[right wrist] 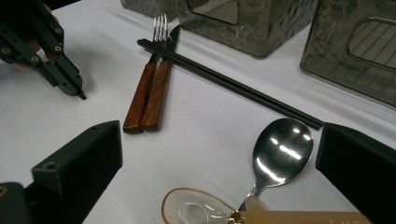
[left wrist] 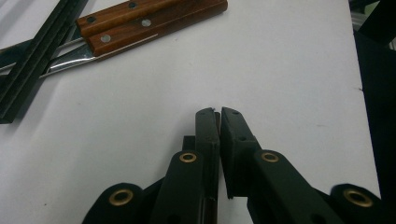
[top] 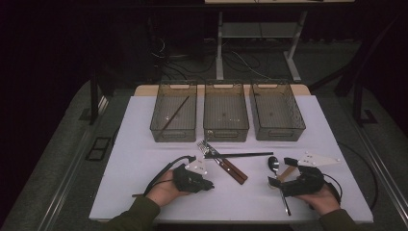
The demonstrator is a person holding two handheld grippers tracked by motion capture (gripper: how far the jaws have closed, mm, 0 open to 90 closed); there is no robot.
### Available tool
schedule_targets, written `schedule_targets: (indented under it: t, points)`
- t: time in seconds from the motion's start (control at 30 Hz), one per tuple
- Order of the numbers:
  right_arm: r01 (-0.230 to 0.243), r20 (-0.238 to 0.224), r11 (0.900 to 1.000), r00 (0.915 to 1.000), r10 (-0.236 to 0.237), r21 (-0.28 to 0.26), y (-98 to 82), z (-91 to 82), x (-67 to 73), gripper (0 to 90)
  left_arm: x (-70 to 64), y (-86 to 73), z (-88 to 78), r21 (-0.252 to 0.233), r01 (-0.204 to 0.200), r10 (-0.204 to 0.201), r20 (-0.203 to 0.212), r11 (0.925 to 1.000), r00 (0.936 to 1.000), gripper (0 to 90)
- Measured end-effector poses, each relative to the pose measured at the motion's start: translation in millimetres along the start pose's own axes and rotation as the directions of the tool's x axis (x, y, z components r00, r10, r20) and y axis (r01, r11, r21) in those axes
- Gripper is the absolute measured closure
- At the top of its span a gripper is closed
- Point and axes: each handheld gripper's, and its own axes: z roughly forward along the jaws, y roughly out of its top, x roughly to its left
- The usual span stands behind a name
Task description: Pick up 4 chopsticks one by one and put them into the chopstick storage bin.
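— Steel spoon is the landmark from the high view: which gripper sits closer to it?
— I judge the right gripper; the spoon's bowl lies between its spread jaws, handle running back toward the person. The left gripper is well to the spoon's left, beyond the wooden-handled knife and fork.
— And the left gripper view?
— Left gripper, jaws pressed together on nothing, over bare white table; the wooden handles lie ahead to the left.
— The right gripper view?
— Jaws wide apart, spoon straight ahead, long axis along the gripper's line. Black chopsticks lie just beyond the bowl, with grey bins behind.
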Motion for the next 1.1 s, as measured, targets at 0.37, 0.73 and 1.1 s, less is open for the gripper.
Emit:
schedule_targets:
  t: [0.37, 0.73, 1.1]
  points:
    - [-0.003, 0.002, 1.000, 1.0000, 0.003, 0.001, -0.1, -0.7, -0.4, 0.4, -1.7, -10.0, -27.5, -0.052, 0.040, -0.041, -0.028, 0.9979, 0.9988, 56.5]
    - [-0.003, 0.005, 1.000, 1.0000, 0.003, -0.001, -0.1, -0.6, -0.4, 0.5, -9.9, -49.9, -68.9, -0.072, 0.084, -0.091, -0.102, 0.9939, 0.9906, 59.2]
    - [-0.002, 0.004, 1.000, 1.0000, 0.002, 0.001, -0.1, -0.6, 0.1, 0.4, -13.0, -90.1, -93.5, -0.059, 0.102, -0.109, -0.137, 0.9930, 0.9846, 72.5]
